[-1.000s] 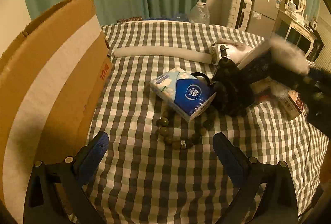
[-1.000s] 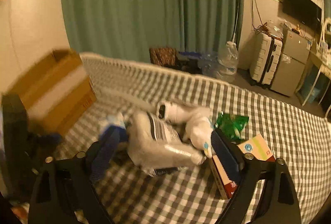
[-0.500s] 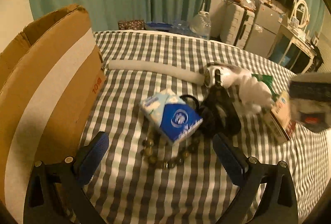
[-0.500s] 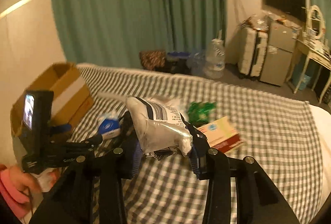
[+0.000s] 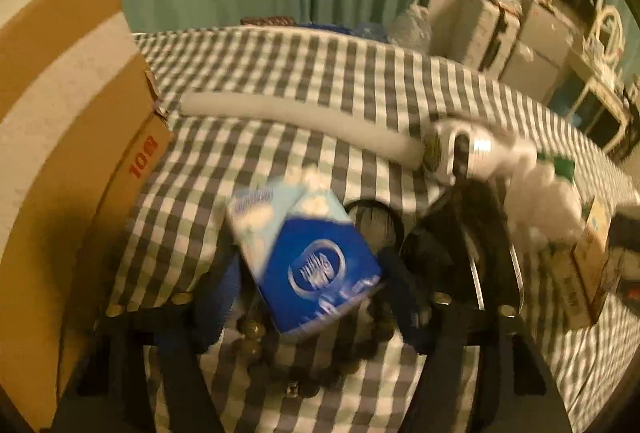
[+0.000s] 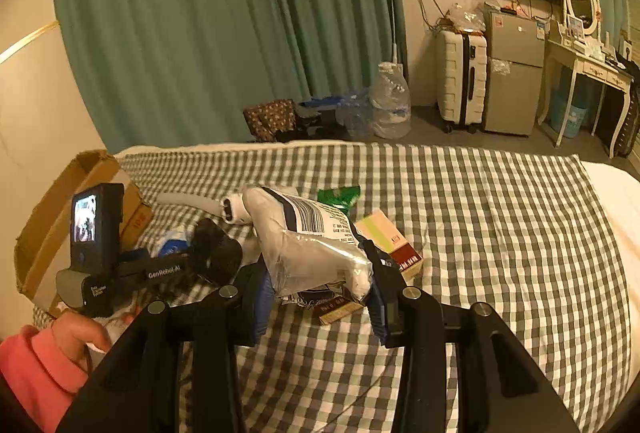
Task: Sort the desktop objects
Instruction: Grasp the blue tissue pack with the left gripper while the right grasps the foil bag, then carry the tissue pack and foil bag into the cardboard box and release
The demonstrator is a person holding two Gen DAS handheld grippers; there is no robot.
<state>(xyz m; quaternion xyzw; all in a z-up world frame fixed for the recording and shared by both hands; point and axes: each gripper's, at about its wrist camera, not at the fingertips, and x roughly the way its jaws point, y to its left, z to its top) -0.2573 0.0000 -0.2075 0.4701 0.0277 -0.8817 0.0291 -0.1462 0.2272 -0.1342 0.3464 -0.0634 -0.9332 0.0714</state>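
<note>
My left gripper [image 5: 312, 297] is closed on the blue and white tissue pack [image 5: 308, 257], its blue fingers on both sides of the pack, over a string of dark beads [image 5: 256, 333] on the checked bedspread [image 5: 320, 73]. My right gripper [image 6: 316, 297] is shut on a white plastic snack bag [image 6: 308, 241] and holds it lifted above the bed. In the right wrist view the left gripper [image 6: 172, 265] shows at the left, beside the open cardboard box [image 6: 52, 217].
A long white foam tube [image 5: 296, 117], a white hair dryer [image 5: 472, 149], a black pouch [image 5: 464, 233], a green packet [image 6: 338, 195] and a flat red and yellow box [image 6: 388, 241] lie on the bed. The cardboard box [image 5: 60, 137] stands along the left edge.
My left gripper has moved forward and closed onto the tissue pack. My right gripper has closed on the snack bag and lifted it off the bed.
</note>
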